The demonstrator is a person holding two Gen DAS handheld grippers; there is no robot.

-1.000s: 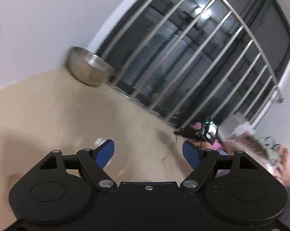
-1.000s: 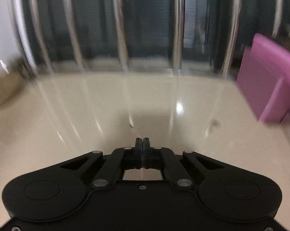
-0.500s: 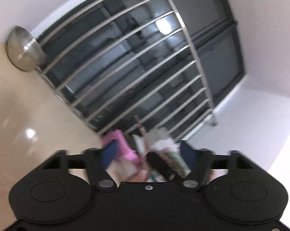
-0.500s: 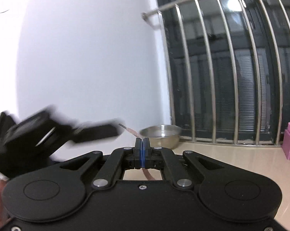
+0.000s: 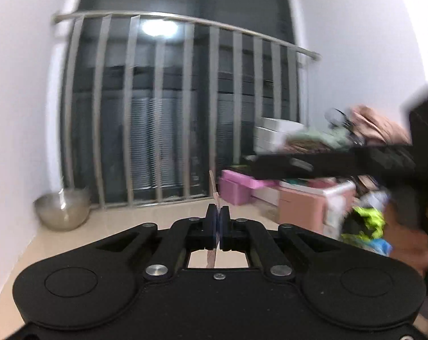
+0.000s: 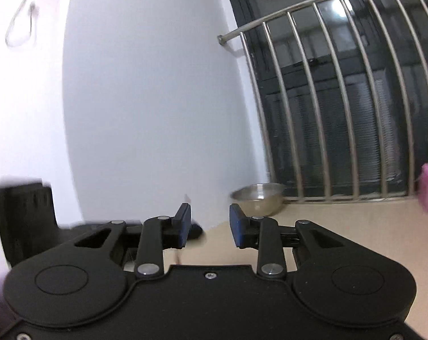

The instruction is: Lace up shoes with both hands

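My left gripper (image 5: 217, 212) is shut on a thin brownish shoelace (image 5: 213, 182). The lace's stiff tip sticks up past the pads and a short piece hangs below them. My right gripper (image 6: 209, 221) has its jaws opening, with nothing between its blue pads (image 6: 185, 223). In the left wrist view the right gripper (image 5: 313, 164) is a blurred black shape reaching in from the right. In the right wrist view the left gripper (image 6: 23, 218) sits low on the left, one finger just behind my left pad. No shoe shows in either view.
A steel bowl (image 5: 62, 209) (image 6: 257, 198) stands on the beige floor (image 6: 355, 226) by the white wall. Metal railing bars (image 5: 185, 113) front a dark window. Pink boxes (image 5: 236, 187) and a heap of clothes and bags (image 5: 364, 221) fill the right side.
The left gripper went from wide open to shut on the lace and rolled upright. The right gripper, shut on the lace before, has opened and let it go.
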